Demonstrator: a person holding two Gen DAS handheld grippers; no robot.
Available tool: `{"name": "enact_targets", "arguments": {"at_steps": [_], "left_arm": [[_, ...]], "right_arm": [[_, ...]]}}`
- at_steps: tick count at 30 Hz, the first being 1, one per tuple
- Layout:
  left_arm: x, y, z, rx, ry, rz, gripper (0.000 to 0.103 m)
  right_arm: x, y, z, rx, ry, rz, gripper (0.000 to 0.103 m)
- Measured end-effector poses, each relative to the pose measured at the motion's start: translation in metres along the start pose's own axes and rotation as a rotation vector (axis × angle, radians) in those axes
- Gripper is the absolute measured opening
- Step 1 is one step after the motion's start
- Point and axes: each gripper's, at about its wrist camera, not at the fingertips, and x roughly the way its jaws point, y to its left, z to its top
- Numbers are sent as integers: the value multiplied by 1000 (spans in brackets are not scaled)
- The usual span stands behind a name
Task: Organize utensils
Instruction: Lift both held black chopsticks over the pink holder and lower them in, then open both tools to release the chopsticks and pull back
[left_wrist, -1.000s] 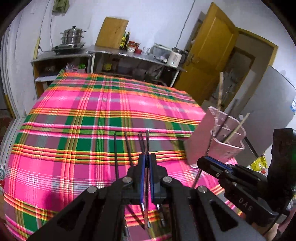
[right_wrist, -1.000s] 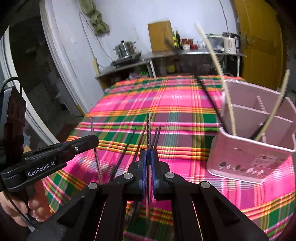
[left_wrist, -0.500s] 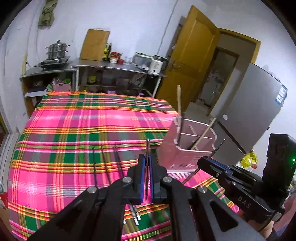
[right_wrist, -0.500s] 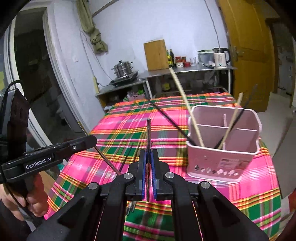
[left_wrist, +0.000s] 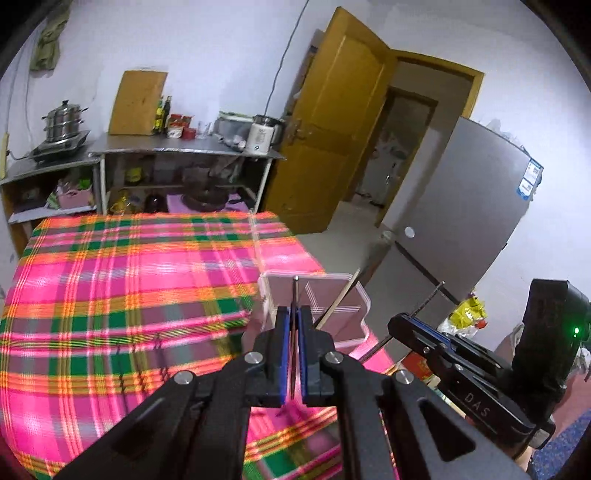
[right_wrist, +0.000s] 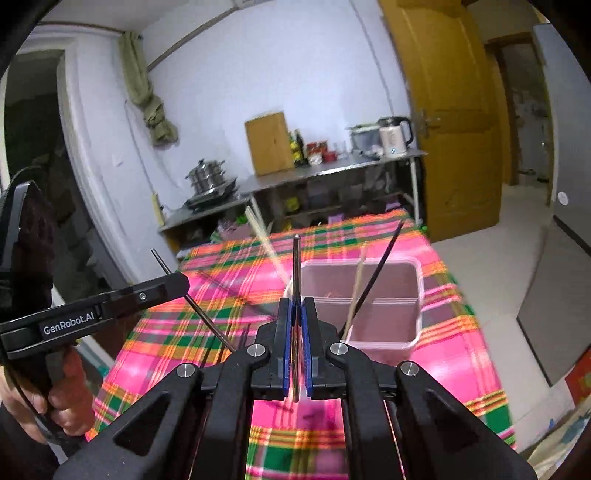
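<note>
My left gripper is shut on a thin dark metal chopstick that points up over the pink divided utensil holder. My right gripper is shut on another dark chopstick, raised before the same holder. The holder has a pale wooden chopstick and a dark one leaning in it. Each gripper shows in the other's view: the right one and the left one. A few dark chopsticks lie on the plaid cloth.
The table is covered by a pink, green and orange plaid cloth. Behind it stand metal shelves with a steamer pot, bottles and a kettle. A yellow door and a grey fridge stand at the right.
Both grippers have risen with their chopsticks and swung toward the pink holder, which now lies right behind the fingertips in both views. The view is blurred from motion.
</note>
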Motion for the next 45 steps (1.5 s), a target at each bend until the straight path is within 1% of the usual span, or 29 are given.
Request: {"name": "enact_targets", "arguments": {"at_steps": [6, 11, 14, 19, 28, 32, 36, 39, 45], "left_arm": [[13, -12, 35, 17, -50, -2, 5], [33, -13, 46, 29, -59, 12, 5], [49, -10, 43, 36, -41, 29, 5], [72, -3, 31, 38, 12, 40, 5], [98, 1, 11, 62, 81, 58, 6], [98, 2, 10, 64, 76, 59, 8], [86, 5, 14, 57, 42, 54, 20], [71, 5, 16, 48, 7, 52, 23], [40, 10, 20, 44, -51, 51, 23]], "right_arm": [[-2, -15, 29, 14, -70, -26, 5], [12, -19, 38, 12, -85, -41, 5], [28, -23, 36, 19, -65, -43, 5], [50, -25, 20, 11, -13, -58, 5], [72, -35, -2, 19, 59, -59, 5], [73, -37, -6, 23, 79, -64, 6], [66, -38, -4, 31, 61, -68, 11], [57, -37, -2, 33, 44, -68, 11], [36, -28, 0, 10, 4, -59, 11]]}}
